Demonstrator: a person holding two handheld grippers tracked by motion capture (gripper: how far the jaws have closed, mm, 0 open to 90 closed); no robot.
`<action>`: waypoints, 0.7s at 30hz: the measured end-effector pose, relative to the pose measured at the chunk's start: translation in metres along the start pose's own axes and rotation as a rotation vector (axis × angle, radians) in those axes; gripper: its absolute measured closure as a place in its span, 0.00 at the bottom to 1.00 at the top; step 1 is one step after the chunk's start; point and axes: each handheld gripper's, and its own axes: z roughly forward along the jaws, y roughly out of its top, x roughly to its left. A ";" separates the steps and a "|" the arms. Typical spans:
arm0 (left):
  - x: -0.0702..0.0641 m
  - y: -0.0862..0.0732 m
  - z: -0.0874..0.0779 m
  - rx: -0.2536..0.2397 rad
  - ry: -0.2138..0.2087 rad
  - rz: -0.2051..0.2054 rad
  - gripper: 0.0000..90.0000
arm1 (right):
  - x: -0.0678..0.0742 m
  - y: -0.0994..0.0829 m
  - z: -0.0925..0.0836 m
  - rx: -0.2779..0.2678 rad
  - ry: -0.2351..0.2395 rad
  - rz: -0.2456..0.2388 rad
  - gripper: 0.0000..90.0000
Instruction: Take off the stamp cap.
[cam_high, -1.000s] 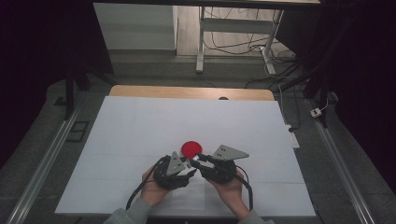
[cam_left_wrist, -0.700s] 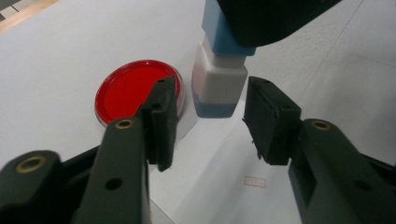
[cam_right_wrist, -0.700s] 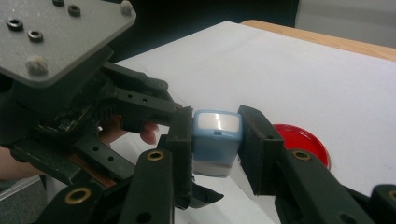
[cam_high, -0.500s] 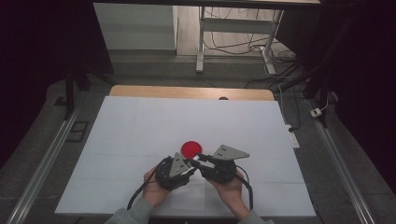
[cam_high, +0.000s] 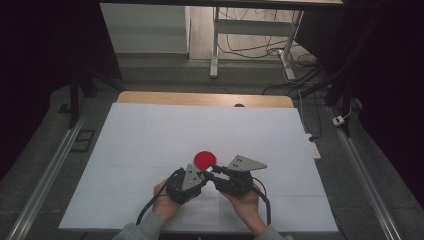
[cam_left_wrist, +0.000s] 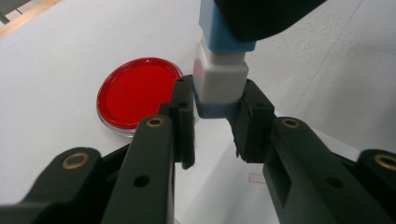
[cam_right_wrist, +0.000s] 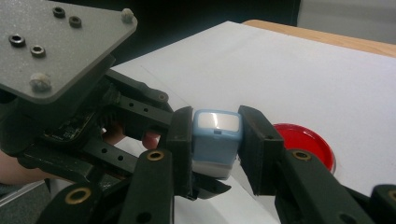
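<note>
A small blue-and-white stamp (cam_left_wrist: 219, 70) hangs just above the white table, near a round red ink pad (cam_high: 205, 159) in a clear dish. My right gripper (cam_right_wrist: 215, 135) is shut on the stamp's blue upper part (cam_right_wrist: 217, 122). My left gripper (cam_left_wrist: 217, 100) has just been closing with the stamp's lower end between its jaws, and its pads now press on the blue base. In the high view the two grippers meet tip to tip, left gripper (cam_high: 203, 176) and right gripper (cam_high: 209, 171), just in front of the pad. The red pad (cam_left_wrist: 135, 93) lies to the left behind the jaws.
A white sheet (cam_high: 150, 135) covers the table, and a wooden strip (cam_high: 200, 99) shows along its far edge. A faint red stamped square (cam_left_wrist: 256, 177) marks the paper beneath the left gripper. Metal rails (cam_high: 50, 170) run along both sides. Desk legs and cables (cam_high: 250, 45) stand beyond.
The left gripper's jaws have drawn in onto the stamp's lower end. Both hands and the red pad stay where they were.
</note>
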 end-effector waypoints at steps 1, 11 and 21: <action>0.000 0.000 0.000 0.000 0.003 0.002 0.79 | 0.000 0.000 0.000 -0.001 -0.001 0.003 0.74; -0.003 -0.001 0.000 -0.003 0.027 0.025 0.82 | 0.000 -0.001 0.000 -0.004 -0.009 0.026 0.74; -0.004 -0.002 0.000 0.001 0.019 0.025 0.82 | 0.002 -0.001 0.000 0.000 -0.021 0.038 0.74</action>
